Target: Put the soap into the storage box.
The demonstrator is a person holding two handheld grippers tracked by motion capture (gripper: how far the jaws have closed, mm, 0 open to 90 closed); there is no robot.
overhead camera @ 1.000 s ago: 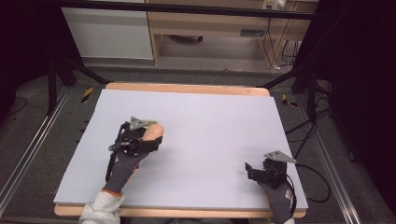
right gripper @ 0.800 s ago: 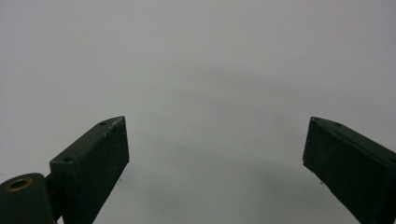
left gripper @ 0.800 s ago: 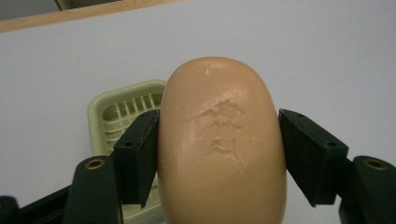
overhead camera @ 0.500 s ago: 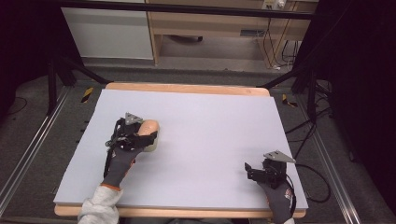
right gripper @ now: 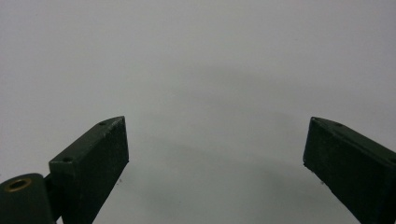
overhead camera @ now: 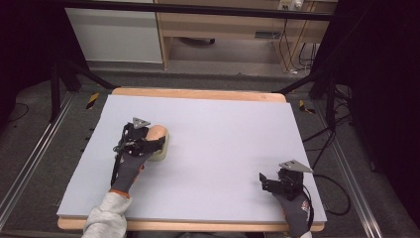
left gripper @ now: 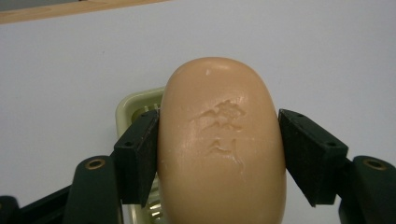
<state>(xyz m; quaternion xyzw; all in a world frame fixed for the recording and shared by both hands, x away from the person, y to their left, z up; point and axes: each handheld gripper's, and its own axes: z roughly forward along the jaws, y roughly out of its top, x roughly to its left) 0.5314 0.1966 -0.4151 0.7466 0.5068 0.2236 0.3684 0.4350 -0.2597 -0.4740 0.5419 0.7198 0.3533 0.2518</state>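
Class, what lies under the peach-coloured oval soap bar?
Under the peach-coloured oval soap bar, gripped by the left gripper, lies a pale green soap dish; most of it is covered.

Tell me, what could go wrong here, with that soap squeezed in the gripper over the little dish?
1. The soap is smooth and rounded, and the left gripper pinches it only at its sides, so it might slip or squirt out.
2. The pale dish sits partly hidden beneath the soap; lowering off-centre could land it on the rim and tip or push the dish.
3. The right gripper rests open, far across the table, too distant to steady the dish.
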